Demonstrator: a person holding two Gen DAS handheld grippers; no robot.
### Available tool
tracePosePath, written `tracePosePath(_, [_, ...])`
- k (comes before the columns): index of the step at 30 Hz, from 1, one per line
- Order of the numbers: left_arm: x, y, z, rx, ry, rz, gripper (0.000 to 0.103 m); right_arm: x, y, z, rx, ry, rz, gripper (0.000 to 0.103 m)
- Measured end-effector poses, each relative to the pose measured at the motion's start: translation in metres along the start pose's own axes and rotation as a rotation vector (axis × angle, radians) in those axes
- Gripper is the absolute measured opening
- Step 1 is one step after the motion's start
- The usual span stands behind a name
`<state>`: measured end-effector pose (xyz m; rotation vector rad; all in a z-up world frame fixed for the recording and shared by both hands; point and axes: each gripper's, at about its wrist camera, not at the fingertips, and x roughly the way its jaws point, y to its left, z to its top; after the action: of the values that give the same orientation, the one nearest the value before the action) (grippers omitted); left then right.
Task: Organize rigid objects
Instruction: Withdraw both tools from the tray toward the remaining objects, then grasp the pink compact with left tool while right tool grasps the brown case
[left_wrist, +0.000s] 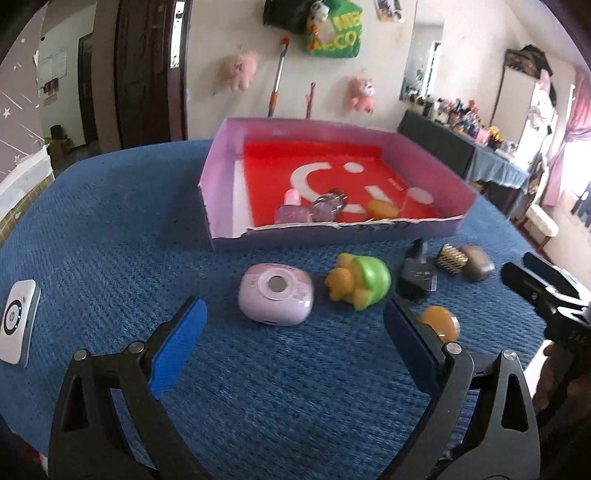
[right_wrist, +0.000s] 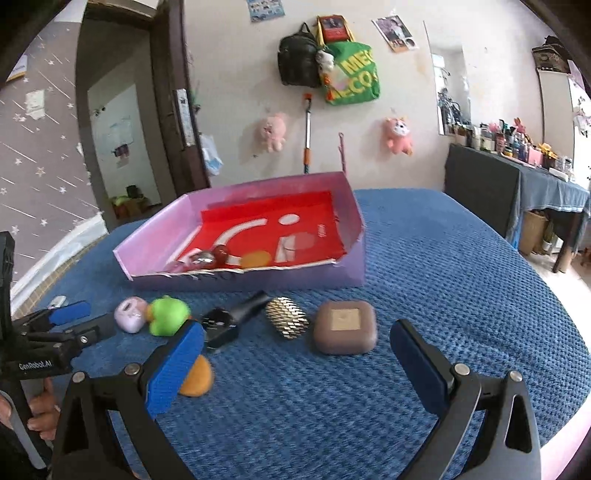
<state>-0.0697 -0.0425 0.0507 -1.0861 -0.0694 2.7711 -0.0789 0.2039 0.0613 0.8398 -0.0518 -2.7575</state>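
A pink cardboard tray (left_wrist: 229, 162) (right_wrist: 147, 243) with a red floor stands at the back of the blue cloth; two small bottles (left_wrist: 314, 208) and an orange disc (left_wrist: 382, 208) lie in it. In front lie a lilac round case (left_wrist: 275, 295) (right_wrist: 129, 314), a green and yellow toy (left_wrist: 360, 280) (right_wrist: 166, 315), a black watch (left_wrist: 415, 275) (right_wrist: 229, 319), a gold ridged band (left_wrist: 448, 258) (right_wrist: 287, 317), a brown square case (left_wrist: 478, 266) (right_wrist: 345, 326) and an orange disc (left_wrist: 439, 323) (right_wrist: 195, 376). My left gripper (left_wrist: 291, 343) is open just short of the lilac case. My right gripper (right_wrist: 295, 358) is open near the brown case.
A white device (left_wrist: 18, 321) lies at the cloth's left edge. The other gripper (left_wrist: 543, 291) (right_wrist: 70, 321) shows at the side of each view, with a hand (right_wrist: 42, 410) on its handle. Plush toys and bags hang on the back wall; a cluttered dark side table (right_wrist: 517, 177) stands on the right.
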Motion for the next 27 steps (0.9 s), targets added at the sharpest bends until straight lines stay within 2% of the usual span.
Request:
tracePosePath(6, [0.022, 0.013, 0.007, -0.012, 0.079, 0.028, 0.097, 0.022, -0.018, 0.005, -0.014, 0.089, -0.061, 0.103])
tracePosePath(9, [0.030, 0.018, 0.010, -0.007, 0.108, 0.032, 0.097, 0.034, -0.022, 0.008, -0.040, 0.143, -0.097, 0.096])
tracePosePath(12, [0.036, 0.021, 0.012, -0.001, 0.130, 0.036, 0.097, 0.045, -0.024, 0.008, -0.061, 0.186, -0.118, 0.095])
tracePosePath(16, [0.045, 0.021, 0.013, 0.024, 0.164, 0.045, 0.086, 0.058, -0.029, 0.007, -0.055, 0.227, -0.135, 0.090])
tracePosePath(18, [0.051, 0.022, 0.014, 0.026, 0.186, 0.047, 0.085, 0.063, -0.032, 0.009, -0.044, 0.243, -0.131, 0.088])
tracePosePath(21, [0.056, 0.021, 0.017, 0.036, 0.190, 0.052, 0.083, 0.068, -0.035, 0.010, -0.032, 0.261, -0.127, 0.080])
tracePosePath(24, [0.059, 0.019, 0.020, 0.049, 0.191, 0.047, 0.074, 0.072, -0.037, 0.011, -0.021, 0.280, -0.104, 0.074])
tracePosePath(26, [0.058, 0.015, 0.021, 0.068, 0.189, 0.037, 0.052, 0.072, -0.035, 0.010, -0.032, 0.274, -0.091, 0.065])
tracePosePath(27, [0.057, 0.012, 0.021, 0.077, 0.189, 0.027, 0.052, 0.070, -0.033, 0.009, -0.038, 0.268, -0.073, 0.055])
